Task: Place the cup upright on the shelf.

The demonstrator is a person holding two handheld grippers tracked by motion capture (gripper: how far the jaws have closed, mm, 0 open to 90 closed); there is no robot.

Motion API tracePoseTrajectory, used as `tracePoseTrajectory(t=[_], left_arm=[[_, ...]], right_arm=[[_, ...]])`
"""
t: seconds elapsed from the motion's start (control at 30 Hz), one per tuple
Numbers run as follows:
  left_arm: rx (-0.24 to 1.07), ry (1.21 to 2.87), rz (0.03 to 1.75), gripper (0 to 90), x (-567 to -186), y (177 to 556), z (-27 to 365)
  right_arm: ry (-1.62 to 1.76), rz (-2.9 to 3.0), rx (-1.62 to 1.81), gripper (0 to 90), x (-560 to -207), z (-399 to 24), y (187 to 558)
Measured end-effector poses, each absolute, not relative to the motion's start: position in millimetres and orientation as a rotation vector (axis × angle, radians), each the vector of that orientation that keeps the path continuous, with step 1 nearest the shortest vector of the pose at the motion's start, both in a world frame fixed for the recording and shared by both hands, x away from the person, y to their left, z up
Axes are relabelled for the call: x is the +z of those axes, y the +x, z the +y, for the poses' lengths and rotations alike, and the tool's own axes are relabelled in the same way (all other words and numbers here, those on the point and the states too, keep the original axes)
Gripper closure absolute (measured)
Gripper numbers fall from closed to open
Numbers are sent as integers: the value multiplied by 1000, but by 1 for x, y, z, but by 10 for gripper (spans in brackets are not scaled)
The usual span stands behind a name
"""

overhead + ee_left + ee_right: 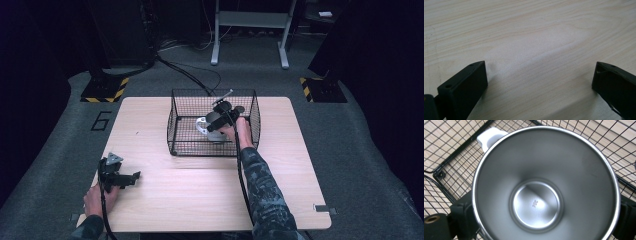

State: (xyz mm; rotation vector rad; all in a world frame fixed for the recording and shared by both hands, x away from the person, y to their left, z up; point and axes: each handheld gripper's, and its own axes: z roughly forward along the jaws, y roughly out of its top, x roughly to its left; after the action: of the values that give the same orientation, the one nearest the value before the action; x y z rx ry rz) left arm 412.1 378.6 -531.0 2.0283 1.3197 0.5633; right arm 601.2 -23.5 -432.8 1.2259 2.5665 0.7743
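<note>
Pinching a steel cup [544, 187] inside the wire basket [175, 125] — right tongs [220, 122]; left tongs [540, 82] spread.

Floor mark: a large digit "6" [101, 120] in dark paint on the grey floor, just off the far left corner of the worktop [150, 200].
Cup stamp: small embossed characters [535, 203] at the centre of the steel cup's [574, 170] inner bottom, too small and blurred to read.
Hazard signs: yellow-and-black striped edging on two black stand bases [105, 90] on the floor; no lettering.
</note>
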Motion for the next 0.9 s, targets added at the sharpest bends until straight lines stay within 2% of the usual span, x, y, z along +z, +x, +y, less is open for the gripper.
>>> tracePoseTrajectory(t=[0.27,0.6,0.9], left_arm=[[563,2017,1324,0,-531,412,378],[563,2014,1325,0,-531,412,378],[563,2015,1325,0,-531,412,378]], right_arm=[[1203,2611,782,0,-431,-23,601],[1222,2579,848,0,-420,-28,591],[1132,2513,949,0,-385,-40,567]])
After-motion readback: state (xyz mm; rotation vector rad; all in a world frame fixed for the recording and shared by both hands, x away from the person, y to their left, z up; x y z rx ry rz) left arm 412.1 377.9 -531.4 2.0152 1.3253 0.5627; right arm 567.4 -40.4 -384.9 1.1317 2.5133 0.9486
